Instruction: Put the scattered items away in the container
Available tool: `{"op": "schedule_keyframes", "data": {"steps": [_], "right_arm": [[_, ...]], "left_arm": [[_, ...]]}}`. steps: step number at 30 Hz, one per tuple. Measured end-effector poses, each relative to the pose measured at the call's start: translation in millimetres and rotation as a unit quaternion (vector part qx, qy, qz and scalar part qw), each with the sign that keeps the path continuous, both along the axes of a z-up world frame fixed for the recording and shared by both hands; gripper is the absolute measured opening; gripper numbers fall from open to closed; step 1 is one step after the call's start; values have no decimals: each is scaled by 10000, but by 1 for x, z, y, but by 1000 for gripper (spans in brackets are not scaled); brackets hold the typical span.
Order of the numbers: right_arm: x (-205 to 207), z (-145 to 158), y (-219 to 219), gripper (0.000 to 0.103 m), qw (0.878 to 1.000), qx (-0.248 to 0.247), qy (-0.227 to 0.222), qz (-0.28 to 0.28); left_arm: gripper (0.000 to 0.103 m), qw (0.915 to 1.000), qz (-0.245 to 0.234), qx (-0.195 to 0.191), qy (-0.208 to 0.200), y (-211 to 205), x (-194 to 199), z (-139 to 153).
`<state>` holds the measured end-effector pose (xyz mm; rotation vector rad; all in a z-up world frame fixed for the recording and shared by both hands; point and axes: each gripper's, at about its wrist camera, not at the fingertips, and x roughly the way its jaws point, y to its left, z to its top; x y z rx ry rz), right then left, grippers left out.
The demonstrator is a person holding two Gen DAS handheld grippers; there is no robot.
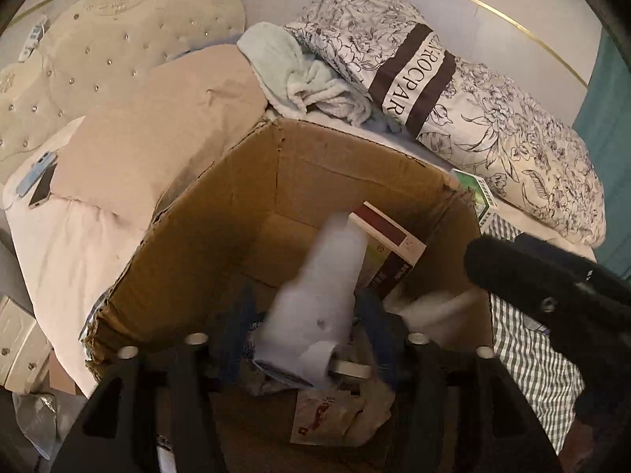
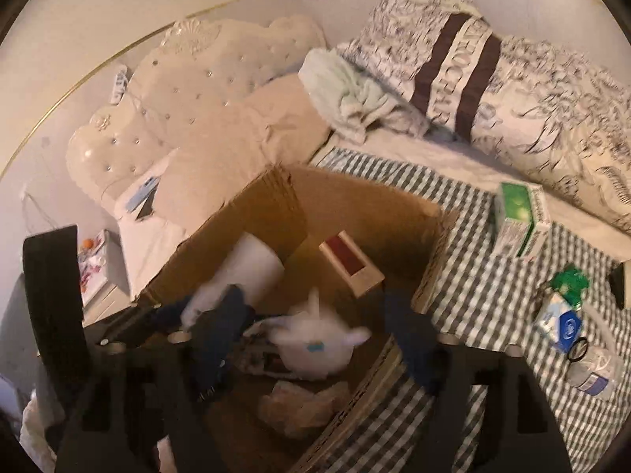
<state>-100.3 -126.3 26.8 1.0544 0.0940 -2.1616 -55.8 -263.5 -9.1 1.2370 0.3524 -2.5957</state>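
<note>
An open cardboard box [image 1: 221,213] stands on the bed; it also shows in the right wrist view [image 2: 252,209]. My left gripper [image 1: 305,315] is over the box with a blurred white bottle-like item [image 1: 323,291] between its blue fingers [image 1: 236,327]; whether it is held or falling I cannot tell. A red-and-white carton [image 1: 390,248] leans inside. My right gripper [image 2: 315,331] is open above the box's right wall, with a white plush toy [image 2: 315,339] below it inside the box. A white cylinder [image 2: 256,268] lies in the box too.
On the checked sheet [image 2: 473,299] to the right lie a green-and-white box [image 2: 520,220], a blue-and-white packet [image 2: 560,323], green beads [image 2: 568,280] and a plastic bottle [image 2: 595,370]. Pillows [image 2: 552,110], a towel [image 1: 307,75], a headboard and phones [image 1: 39,185] lie behind.
</note>
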Motion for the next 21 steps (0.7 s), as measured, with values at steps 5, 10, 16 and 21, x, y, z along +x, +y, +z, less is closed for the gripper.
{"op": "schedule_keyframes", "data": {"steps": [5, 10, 16, 21], "right_arm": [[-2, 8, 12, 79, 9996, -244, 64, -152], [-6, 12, 41, 79, 9983, -364, 80, -443], [-15, 11, 109, 79, 9939, -315, 150, -1042], [-25, 6, 188, 79, 9840, -121, 186, -1767]], "left_arm": [[87, 9999, -16, -150, 65, 9, 0, 6], [89, 9998, 22, -170, 72, 20, 0, 12], [89, 9994, -66, -78, 316, 53, 3, 28], [91, 9983, -398, -57, 426, 98, -6, 35]]}}
